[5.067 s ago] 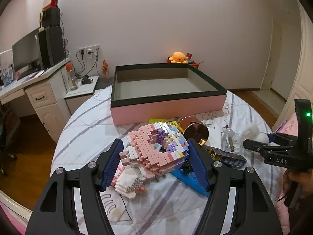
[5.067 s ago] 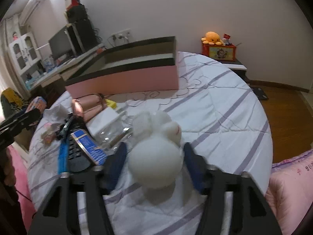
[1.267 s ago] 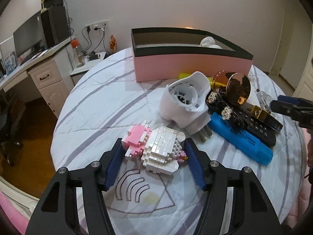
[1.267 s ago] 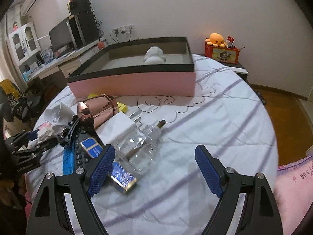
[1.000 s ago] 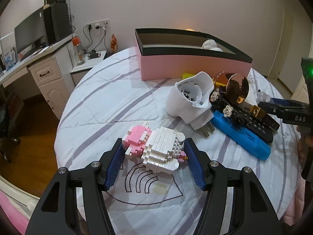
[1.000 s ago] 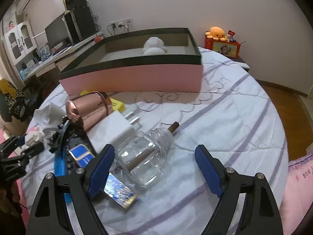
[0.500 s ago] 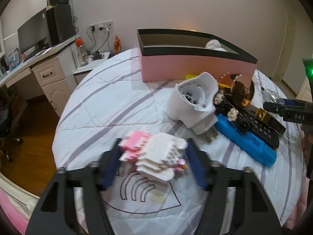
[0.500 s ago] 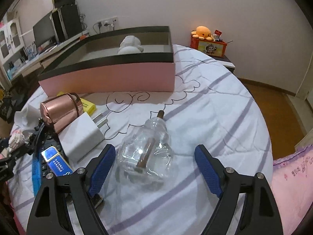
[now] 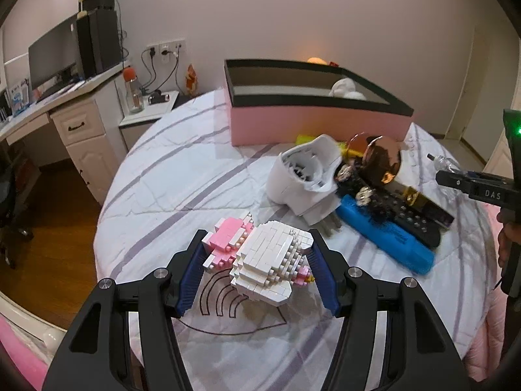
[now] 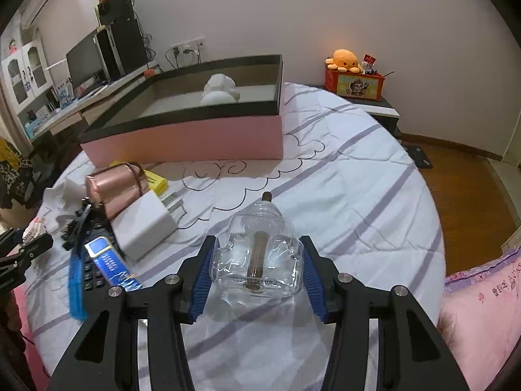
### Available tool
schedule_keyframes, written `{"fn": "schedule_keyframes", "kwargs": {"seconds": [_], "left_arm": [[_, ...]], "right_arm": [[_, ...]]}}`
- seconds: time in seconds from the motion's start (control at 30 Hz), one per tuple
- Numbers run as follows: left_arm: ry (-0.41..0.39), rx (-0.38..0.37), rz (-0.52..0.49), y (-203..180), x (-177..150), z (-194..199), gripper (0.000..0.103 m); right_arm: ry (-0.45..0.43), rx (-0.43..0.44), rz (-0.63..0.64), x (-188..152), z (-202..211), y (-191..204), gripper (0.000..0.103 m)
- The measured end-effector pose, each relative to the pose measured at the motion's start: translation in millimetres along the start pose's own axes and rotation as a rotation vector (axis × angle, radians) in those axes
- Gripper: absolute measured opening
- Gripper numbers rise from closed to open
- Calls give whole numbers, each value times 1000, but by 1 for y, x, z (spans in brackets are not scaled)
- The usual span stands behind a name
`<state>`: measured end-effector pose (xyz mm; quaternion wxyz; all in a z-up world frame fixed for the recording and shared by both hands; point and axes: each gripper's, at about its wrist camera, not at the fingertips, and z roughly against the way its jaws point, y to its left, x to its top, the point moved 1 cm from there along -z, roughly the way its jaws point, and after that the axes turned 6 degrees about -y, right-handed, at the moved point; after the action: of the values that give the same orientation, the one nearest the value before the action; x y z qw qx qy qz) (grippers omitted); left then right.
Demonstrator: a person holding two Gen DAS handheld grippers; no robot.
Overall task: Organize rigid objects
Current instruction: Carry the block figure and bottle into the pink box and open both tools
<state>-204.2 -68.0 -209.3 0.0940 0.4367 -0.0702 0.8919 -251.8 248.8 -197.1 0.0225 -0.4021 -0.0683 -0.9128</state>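
On a round bed, the right gripper (image 10: 257, 273) has just been closing; its fingers now clasp a clear bottle (image 10: 257, 254), neck pointing toward the pink box (image 10: 195, 140) ahead. The left gripper (image 9: 257, 270) grips a brick figure (image 9: 263, 260).

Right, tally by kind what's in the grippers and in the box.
Toys: 2, the block figure gripped in the left gripper and the white plush in the box.
Bottles: 1, the glass bottle in the right gripper, whose jaws have just been closing on it.
Total: 3
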Motion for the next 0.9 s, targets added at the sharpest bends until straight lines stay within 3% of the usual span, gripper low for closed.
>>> {"fn": "schedule_keyframes", "kwargs": {"seconds": [0.43, 0.9], "left_arm": [[-104, -13, -52, -27, 33, 39, 61], [-197, -38, -119, -54, 83, 49, 61]], "right_arm": [[-119, 96, 25, 17, 56, 21, 51], [-178, 167, 102, 44, 69, 44, 51]]}}
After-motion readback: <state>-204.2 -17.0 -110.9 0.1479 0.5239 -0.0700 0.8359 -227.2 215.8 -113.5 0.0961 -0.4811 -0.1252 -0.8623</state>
